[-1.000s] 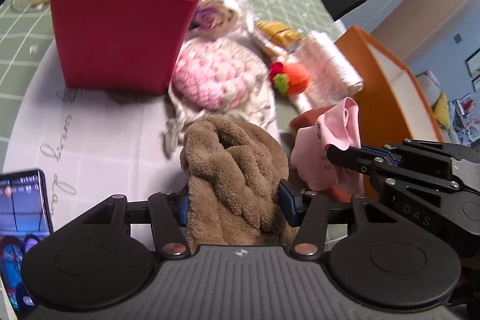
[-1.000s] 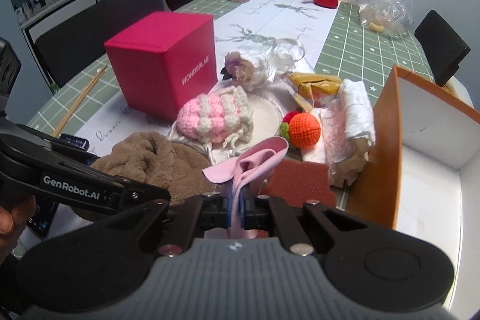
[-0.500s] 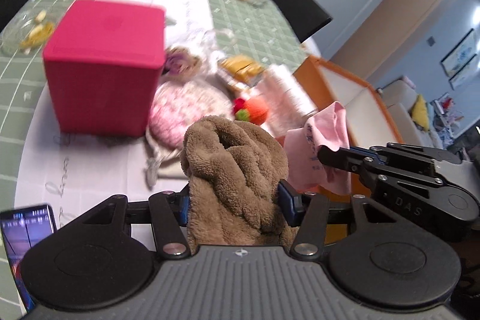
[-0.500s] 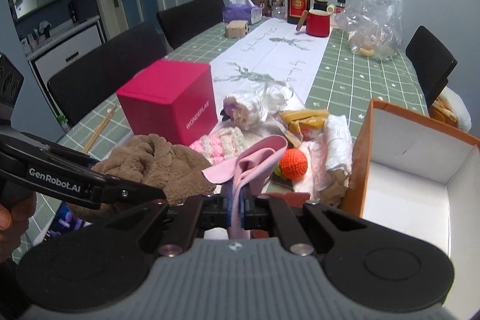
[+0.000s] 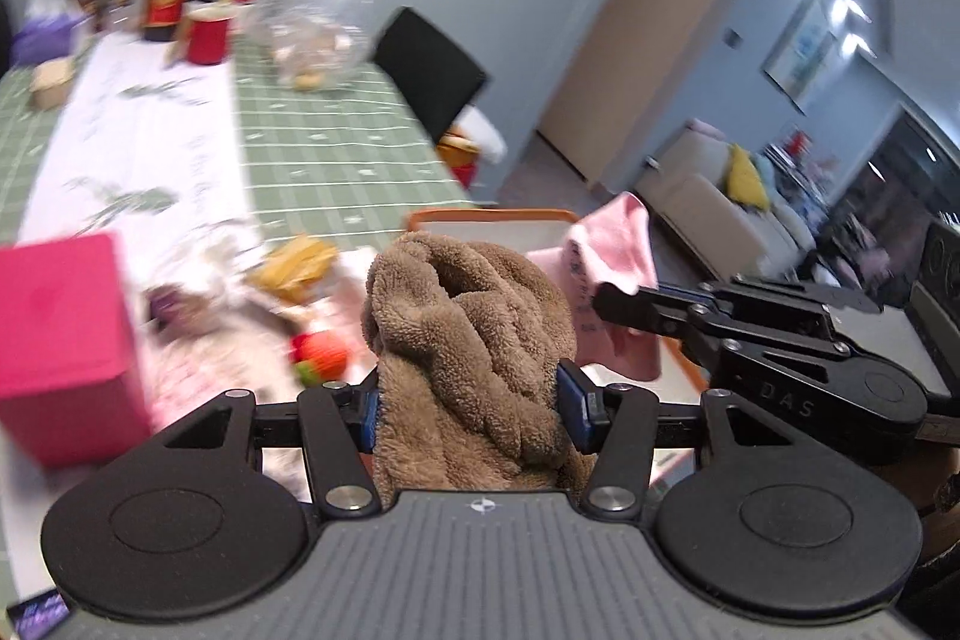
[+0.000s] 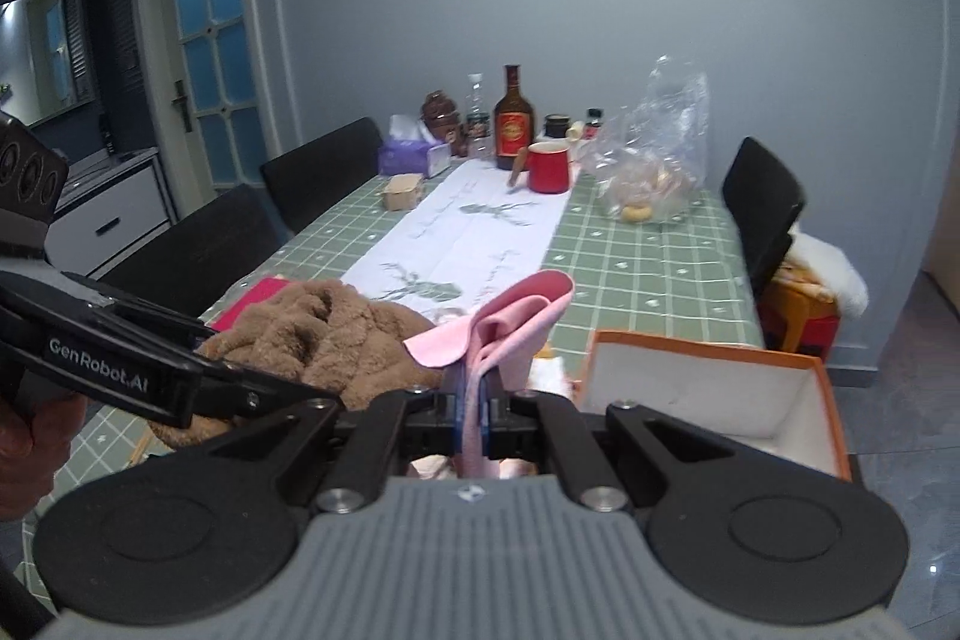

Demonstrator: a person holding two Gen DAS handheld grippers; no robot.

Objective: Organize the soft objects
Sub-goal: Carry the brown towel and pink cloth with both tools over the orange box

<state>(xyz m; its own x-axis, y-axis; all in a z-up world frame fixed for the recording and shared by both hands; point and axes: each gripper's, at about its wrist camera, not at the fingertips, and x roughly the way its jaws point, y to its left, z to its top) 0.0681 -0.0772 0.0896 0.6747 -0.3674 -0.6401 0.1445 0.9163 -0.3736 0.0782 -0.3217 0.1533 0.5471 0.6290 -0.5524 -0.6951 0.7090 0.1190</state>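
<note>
Brown towel (image 5: 468, 340) pinched in left tongs (image 5: 471, 403); pink cloth (image 6: 510, 322) pinched in right tongs (image 6: 474, 415).

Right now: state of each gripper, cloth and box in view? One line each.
left gripper: shut on brown towel
right gripper: shut on pink cloth
brown towel: bunched, lifted off the table
pink cloth: pinched, folded, upper end standing up
orange box: open, white inside, nothing visible in it
pink cube box: closed, on the table

Fuzzy towel (image 5: 468, 340) is tan-brown, the little cloth (image 6: 516, 322) is pale pink. Tablecloth (image 6: 648, 274) is green with a white grid, cube box (image 5: 60, 340) hot pink, open box (image 6: 708, 370) orange outside, white inside.
</note>
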